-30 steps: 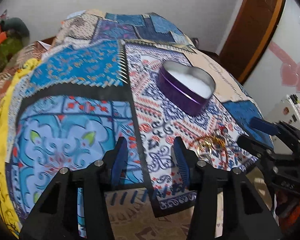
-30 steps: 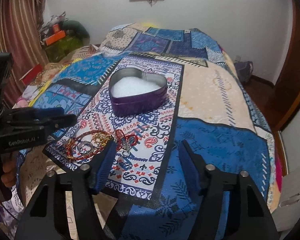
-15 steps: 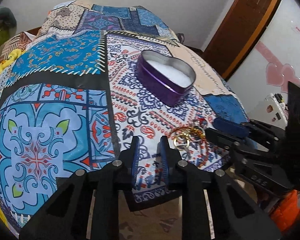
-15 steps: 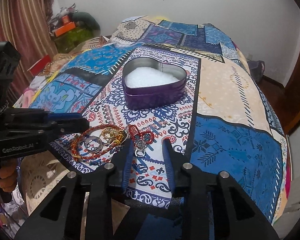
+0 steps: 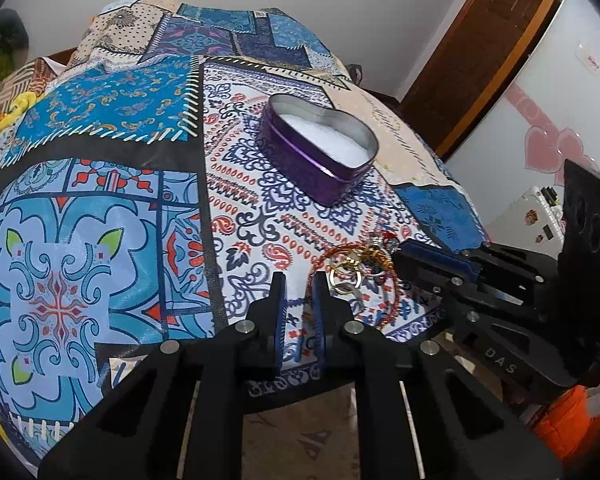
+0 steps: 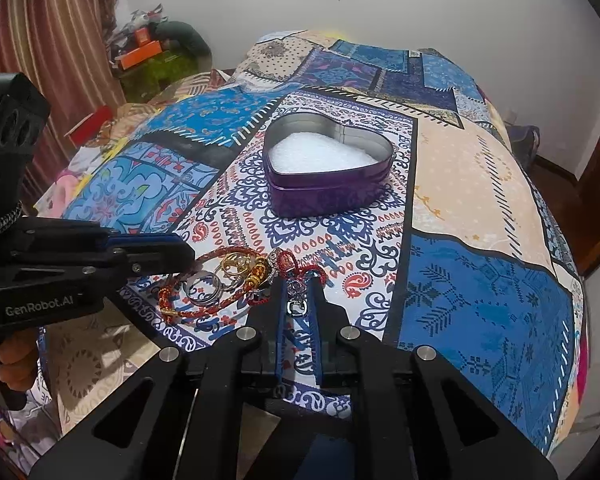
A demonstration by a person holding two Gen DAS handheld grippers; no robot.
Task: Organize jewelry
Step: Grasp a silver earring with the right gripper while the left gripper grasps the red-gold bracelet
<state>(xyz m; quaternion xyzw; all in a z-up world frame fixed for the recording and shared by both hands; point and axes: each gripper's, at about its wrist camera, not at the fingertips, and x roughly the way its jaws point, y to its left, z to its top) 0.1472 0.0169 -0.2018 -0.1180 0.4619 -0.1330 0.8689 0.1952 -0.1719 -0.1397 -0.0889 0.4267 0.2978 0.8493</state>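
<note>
- The right gripper (image 6: 300,280) points down at the near edge of the patchwork bedspread (image 6: 480,308); its jaws have just been closing and now stand almost together, with a red cord piece carrying a silver clasp (image 6: 297,307) lying between the blue pads. Whether the pads pinch it I cannot tell.
- The left gripper (image 5: 299,280) has also just been closing; a narrow gap remains, only cloth shows between its fingers, and it holds nothing.
- Just right of the left fingertips, and just left of the right ones, lies the jewelry pile (image 6: 220,280): red-and-gold braided bracelets, gold rings, a silver ring.
- Farther off, beyond both sets of fingers, sits the open purple heart-shaped tin (image 6: 327,168), white-lined, well apart from the pile.
- A hand (image 6: 14,364) grips the left tool's handle.
</note>
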